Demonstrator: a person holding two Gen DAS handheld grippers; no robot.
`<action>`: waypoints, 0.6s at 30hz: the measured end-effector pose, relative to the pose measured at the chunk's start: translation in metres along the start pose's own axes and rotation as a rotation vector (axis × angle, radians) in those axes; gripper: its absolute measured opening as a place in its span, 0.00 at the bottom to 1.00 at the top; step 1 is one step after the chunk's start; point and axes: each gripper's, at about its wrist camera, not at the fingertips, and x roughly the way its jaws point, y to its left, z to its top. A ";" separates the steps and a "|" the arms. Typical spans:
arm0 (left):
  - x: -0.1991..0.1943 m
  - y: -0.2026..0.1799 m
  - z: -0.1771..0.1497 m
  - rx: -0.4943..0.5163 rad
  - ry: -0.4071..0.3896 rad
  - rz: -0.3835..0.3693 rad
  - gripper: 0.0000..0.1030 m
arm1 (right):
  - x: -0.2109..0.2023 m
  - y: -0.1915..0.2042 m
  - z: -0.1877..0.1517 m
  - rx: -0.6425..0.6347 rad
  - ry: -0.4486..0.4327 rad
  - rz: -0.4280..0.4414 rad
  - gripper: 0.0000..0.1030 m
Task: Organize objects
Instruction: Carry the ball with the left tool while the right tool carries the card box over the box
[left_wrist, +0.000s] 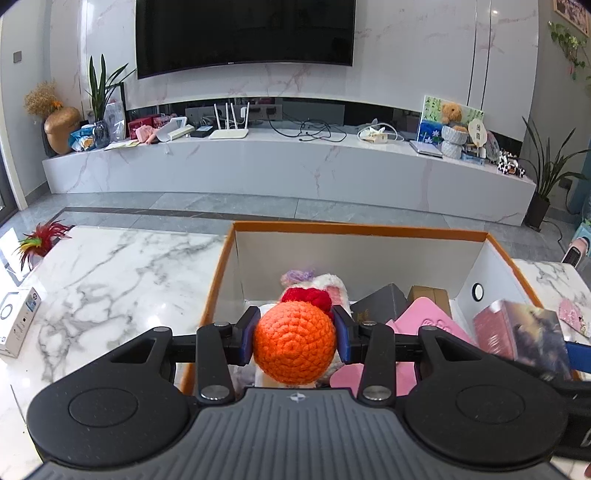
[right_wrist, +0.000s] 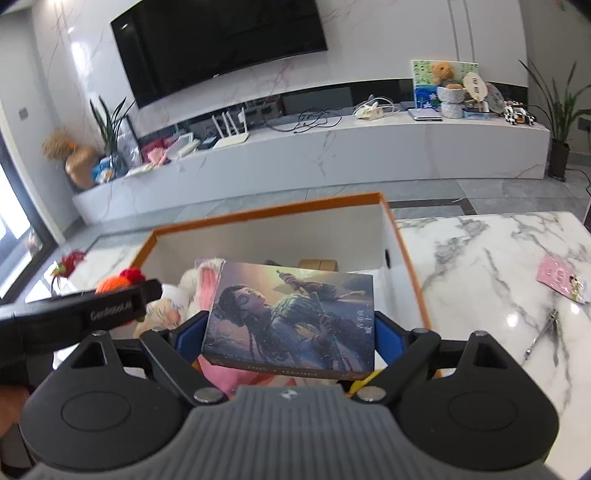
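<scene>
- At the far left of the left wrist view we see a red feathery ornament and, nearer us, a small white carton, both on the marble table.
- Just right of them our left gripper has its blue pads pressed narrowly on either side of an orange crocheted ball with a red knitted tuft behind it; the ball hangs over the near left part of the orange-rimmed box.
- Inside that box lie a white plush toy, a dark grey case, a brown carton and a pink flat item.
- In the right wrist view our right gripper stands wide, its pads clamped on the two side edges of an illustrated book box, held roughly flat above the box's near right part.
- Further right on the table, well apart from the box, we see a pink card with a small charm, and a metal compass-like tool.
</scene>
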 end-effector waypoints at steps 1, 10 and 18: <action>0.002 -0.001 -0.001 0.002 0.005 0.001 0.46 | 0.004 0.000 0.000 -0.003 0.007 -0.002 0.88; 0.010 -0.013 -0.008 0.034 0.056 0.004 0.46 | 0.024 -0.001 -0.007 -0.038 0.060 -0.015 0.88; 0.013 -0.012 -0.010 0.046 0.087 0.024 0.46 | 0.028 -0.002 -0.011 -0.050 0.078 -0.027 0.88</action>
